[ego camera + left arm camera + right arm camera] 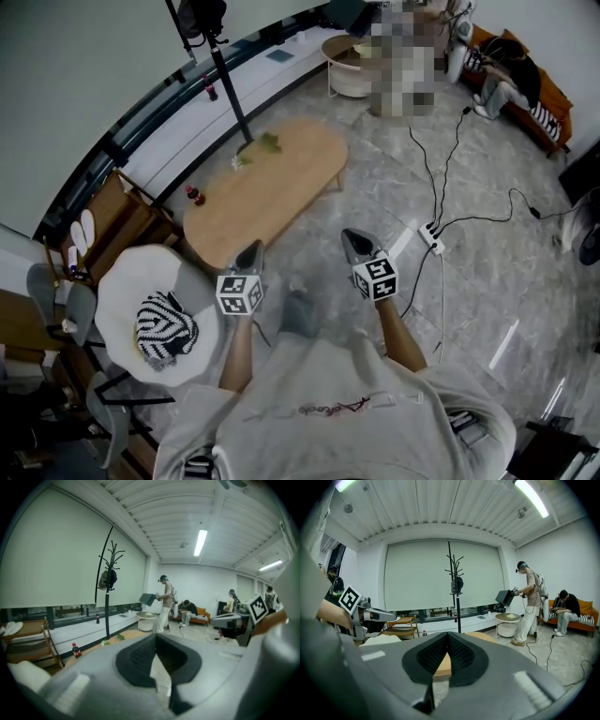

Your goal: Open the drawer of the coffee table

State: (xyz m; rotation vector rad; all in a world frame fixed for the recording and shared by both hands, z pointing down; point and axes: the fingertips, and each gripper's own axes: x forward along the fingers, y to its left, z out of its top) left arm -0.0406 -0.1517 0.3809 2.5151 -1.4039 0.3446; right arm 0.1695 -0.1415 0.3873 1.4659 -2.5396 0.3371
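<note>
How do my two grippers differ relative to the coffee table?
In the head view the left gripper sits at the coffee table's near edge; the right gripper is over floor beside it. The right gripper's view frames tabletop wood between its jaws; the left's frames floor. Both are shut and empty.

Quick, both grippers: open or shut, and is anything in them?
Left gripper: closed, fingers together, holding nothing.
Right gripper: closed, fingers together, holding nothing.
</note>
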